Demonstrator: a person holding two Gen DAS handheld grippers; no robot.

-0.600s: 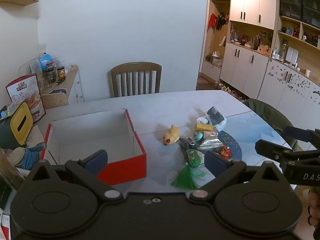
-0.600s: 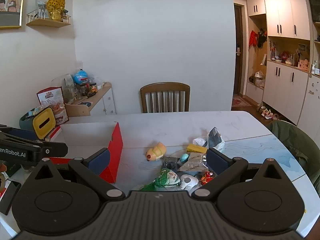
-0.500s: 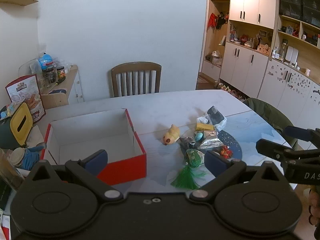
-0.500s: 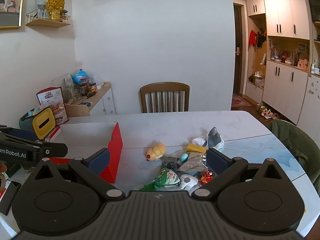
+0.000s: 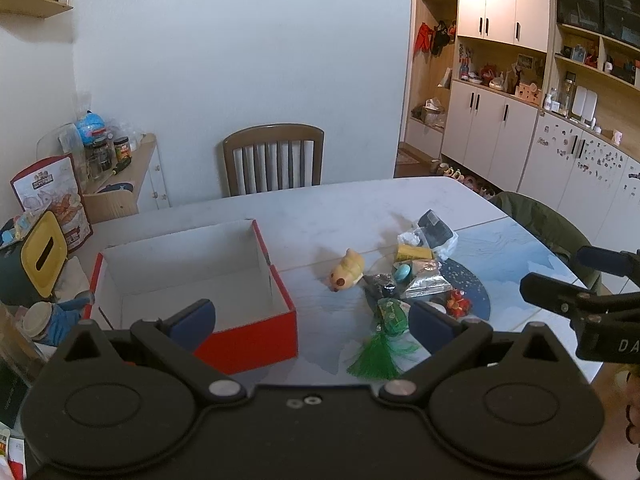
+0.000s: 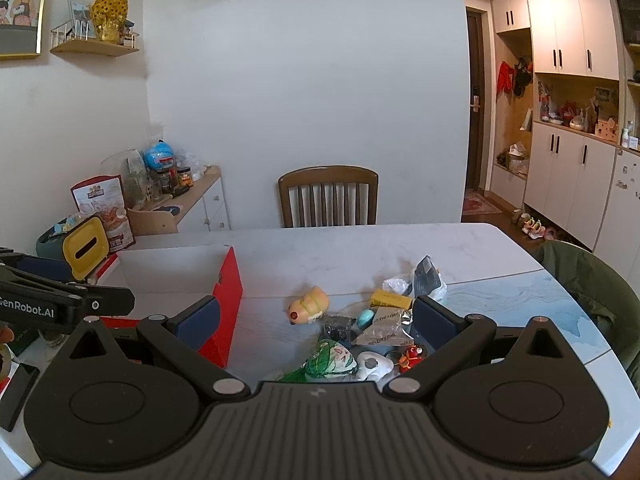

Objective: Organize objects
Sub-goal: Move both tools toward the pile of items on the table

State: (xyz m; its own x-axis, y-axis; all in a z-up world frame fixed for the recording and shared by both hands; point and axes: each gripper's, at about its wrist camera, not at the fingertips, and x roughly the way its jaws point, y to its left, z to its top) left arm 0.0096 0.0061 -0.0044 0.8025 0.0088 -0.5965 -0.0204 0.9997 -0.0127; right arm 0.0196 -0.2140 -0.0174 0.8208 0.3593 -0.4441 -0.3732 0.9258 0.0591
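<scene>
I am holding both tools back from the table with nothing between their fingers, the left gripper [image 5: 312, 320] spread wide above the near wall of the red box [image 5: 248, 344] and the right gripper [image 6: 316, 320] equally spread, looking down on the heap of small objects [image 6: 372, 332] lying just right of that box. The box is sitting empty, so I judge that sorting is only starting. The yellow toy [image 5: 347, 270] nearest the box is rounded and could be squirting out of a pinch, and reaching into the heap risks snagging the crinkled foil packet [image 6: 384, 330] or the green tassel [image 5: 378, 354] and dragging neighbours off the table.
</scene>
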